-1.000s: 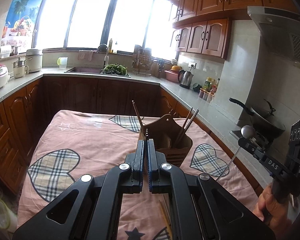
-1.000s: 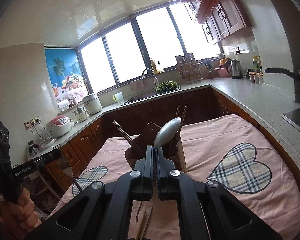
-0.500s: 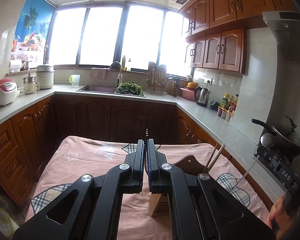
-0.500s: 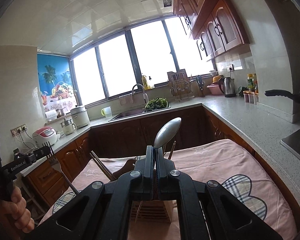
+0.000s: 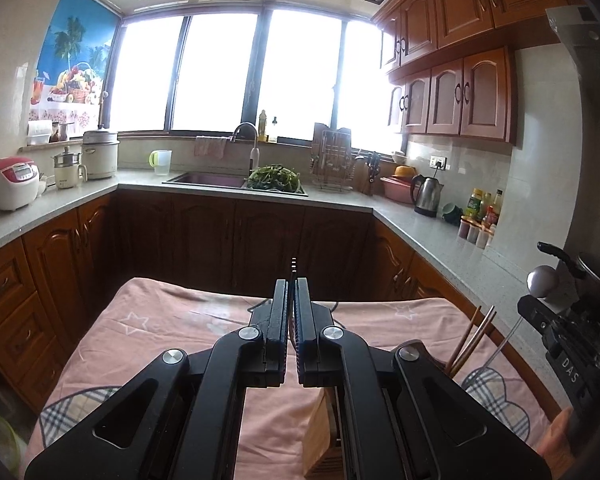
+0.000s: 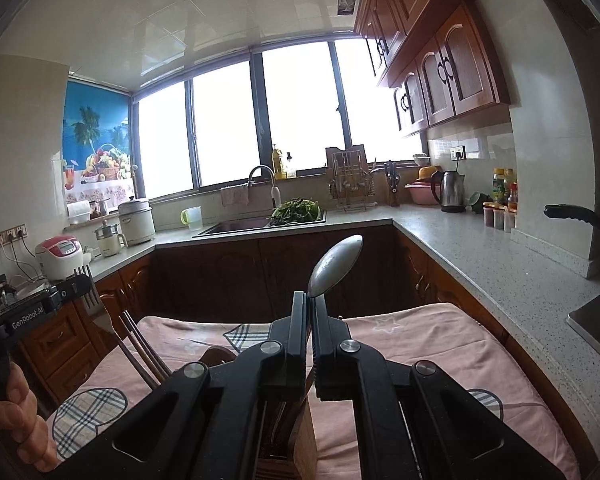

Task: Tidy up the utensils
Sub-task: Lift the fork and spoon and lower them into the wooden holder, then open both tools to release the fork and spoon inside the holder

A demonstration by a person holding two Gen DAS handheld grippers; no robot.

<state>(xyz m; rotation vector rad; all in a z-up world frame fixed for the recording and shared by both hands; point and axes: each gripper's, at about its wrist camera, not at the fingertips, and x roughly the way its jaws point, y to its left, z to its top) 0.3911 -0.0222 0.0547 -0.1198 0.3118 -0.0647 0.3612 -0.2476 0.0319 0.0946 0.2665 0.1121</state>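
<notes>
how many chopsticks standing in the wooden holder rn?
2 visible in each view: chopsticks lean out of the wooden holder, side by side. More may sit behind the grippers, which hide most of the holder.

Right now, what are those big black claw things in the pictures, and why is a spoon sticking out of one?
They are two hand-held grabbers; a person squeezes one in each hand. Each carries a camera looking along its fingers, so you get one picture per grabber. The left gripper is shut on a fork; only its tines poke out. The right gripper is shut on a spoon. Below them, a wooden utensil holder with chopsticks stands on a pink tablecloth. A hand shows at the edge.
</notes>
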